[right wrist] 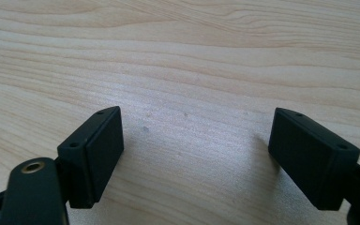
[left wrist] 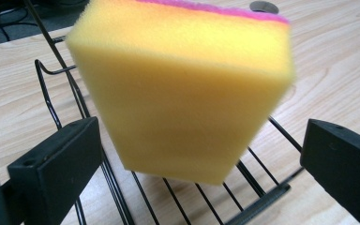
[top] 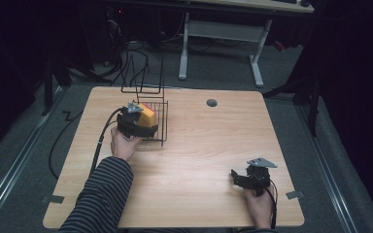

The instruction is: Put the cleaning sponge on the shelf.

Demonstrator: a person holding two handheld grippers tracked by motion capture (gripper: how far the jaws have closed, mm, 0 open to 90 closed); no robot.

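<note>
sponge (left wrist: 183, 89): yellow, with a pink layer on top
wire rack (top: 156, 127): black
table (top: 213, 145): light wood grain
sleeve (top: 102, 196): dark with thin grey stripes
left gripper (left wrist: 197, 159): black
right gripper (right wrist: 194, 154): black

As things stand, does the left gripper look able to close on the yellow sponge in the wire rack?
Probably yes. In the left gripper view the sponge stands tilted in the wire rack, directly ahead of the left gripper, whose jaws are spread wider than it. No rack wire crosses in front of it.

A light wooden table (top: 194, 160) (with a round grey grommet (top: 211, 103) near its far edge) carries a black wire rack (top: 148, 116) at far left.
</note>
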